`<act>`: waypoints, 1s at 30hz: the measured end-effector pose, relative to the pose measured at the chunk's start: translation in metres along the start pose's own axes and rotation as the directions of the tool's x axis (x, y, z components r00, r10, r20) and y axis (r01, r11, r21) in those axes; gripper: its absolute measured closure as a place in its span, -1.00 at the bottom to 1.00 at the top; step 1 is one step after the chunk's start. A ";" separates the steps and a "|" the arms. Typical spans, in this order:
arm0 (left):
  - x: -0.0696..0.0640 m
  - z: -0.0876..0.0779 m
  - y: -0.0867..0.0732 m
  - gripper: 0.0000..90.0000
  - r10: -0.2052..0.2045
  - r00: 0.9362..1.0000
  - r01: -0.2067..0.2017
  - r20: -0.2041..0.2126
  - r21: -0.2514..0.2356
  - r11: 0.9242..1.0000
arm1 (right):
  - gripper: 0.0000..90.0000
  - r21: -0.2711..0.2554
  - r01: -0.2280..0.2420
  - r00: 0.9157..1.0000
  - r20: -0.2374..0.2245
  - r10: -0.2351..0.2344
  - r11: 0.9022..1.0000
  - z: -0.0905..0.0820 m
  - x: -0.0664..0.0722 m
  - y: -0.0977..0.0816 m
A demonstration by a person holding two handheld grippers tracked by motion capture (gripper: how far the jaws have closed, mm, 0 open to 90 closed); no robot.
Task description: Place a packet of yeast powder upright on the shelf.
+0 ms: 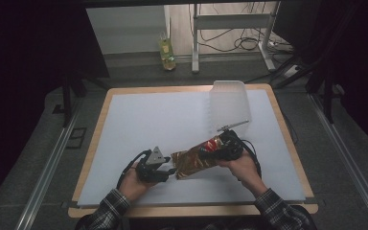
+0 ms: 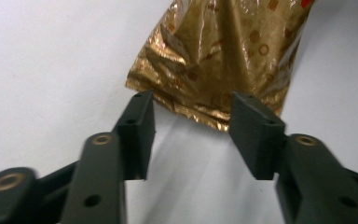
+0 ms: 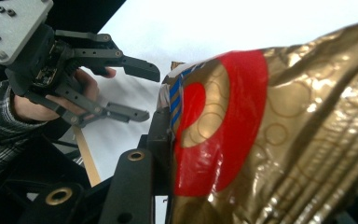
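Observation:
A crinkled gold foil bag (image 1: 196,163) with red and blue print lies on the white table mat (image 1: 148,120), between the two grippers. My right gripper (image 1: 210,152) is shut on the bag's right end. In the right gripper view the bag (image 3: 284,140) rises close in front of the camera and hides one jaw, while one finger (image 3: 161,135) presses its edge. My left gripper (image 1: 171,171) stands open at the bag's left end. In the left gripper view the bag's lower edge (image 2: 219,51) sits just beyond the parted jaws of my left gripper (image 2: 191,126) without touching them. The right gripper view also has the left gripper (image 3: 148,93), open.
A translucent white plastic container (image 1: 227,103) stands at the back right of the mat, with a thin metal rod (image 1: 232,125) by its front. A bottle (image 1: 166,50) stands on the floor beyond the table. The wooden table edge (image 1: 191,209) runs along the front.

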State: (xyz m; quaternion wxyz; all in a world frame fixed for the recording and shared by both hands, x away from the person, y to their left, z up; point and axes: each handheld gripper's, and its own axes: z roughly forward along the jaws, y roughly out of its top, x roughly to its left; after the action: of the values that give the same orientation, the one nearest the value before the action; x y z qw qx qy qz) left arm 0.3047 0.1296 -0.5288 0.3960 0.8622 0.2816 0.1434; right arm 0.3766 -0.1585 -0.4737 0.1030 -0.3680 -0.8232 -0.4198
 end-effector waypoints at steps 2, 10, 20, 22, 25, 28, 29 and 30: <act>0.001 -0.001 0.000 -0.08 -0.009 1.000 0.009 -0.003 -0.005 1.000 | 0.48 -0.005 0.010 1.000 0.009 -0.010 1.000 -0.003 0.001 0.002; 0.004 -0.006 -0.003 -0.36 -0.039 0.999 0.039 -0.011 -0.037 0.999 | 0.48 -0.002 0.054 0.998 0.028 -0.054 0.999 -0.012 0.004 0.009; 0.011 -0.012 -0.008 -0.61 -0.076 0.997 0.076 -0.008 -0.056 0.996 | 0.49 -0.018 0.137 0.989 0.057 -0.136 0.990 -0.024 0.007 0.022; 0.010 -0.012 -0.008 -0.66 -0.070 0.998 0.069 -0.009 -0.053 0.996 | 0.49 -0.020 0.160 0.985 0.064 -0.158 0.987 -0.027 0.007 0.025; 0.010 -0.011 -0.008 -0.71 -0.062 0.998 0.062 -0.011 -0.051 0.997 | 0.49 -0.018 0.183 0.981 0.074 -0.181 0.983 -0.029 0.008 0.028; 0.010 -0.012 -0.008 -0.79 -0.054 0.998 0.053 -0.020 -0.053 0.997 | 0.49 -0.017 0.219 0.972 0.095 -0.216 0.976 -0.034 0.009 0.032; 0.010 -0.012 -0.008 -0.81 -0.053 0.998 0.052 -0.022 -0.056 0.997 | 0.49 -0.017 0.233 0.968 0.099 -0.231 0.972 -0.035 0.009 0.033; 0.011 -0.012 -0.008 -0.82 -0.051 0.998 0.049 -0.031 -0.055 0.997 | 0.49 -0.015 0.239 0.966 0.102 -0.236 0.971 -0.036 0.009 0.035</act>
State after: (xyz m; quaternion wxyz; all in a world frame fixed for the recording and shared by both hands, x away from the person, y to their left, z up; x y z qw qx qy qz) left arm 0.3047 0.1475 -0.5271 0.4183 0.8413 0.3053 0.1548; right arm 0.3888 -0.1685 -0.4250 0.0056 -0.2886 -0.8597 -0.4214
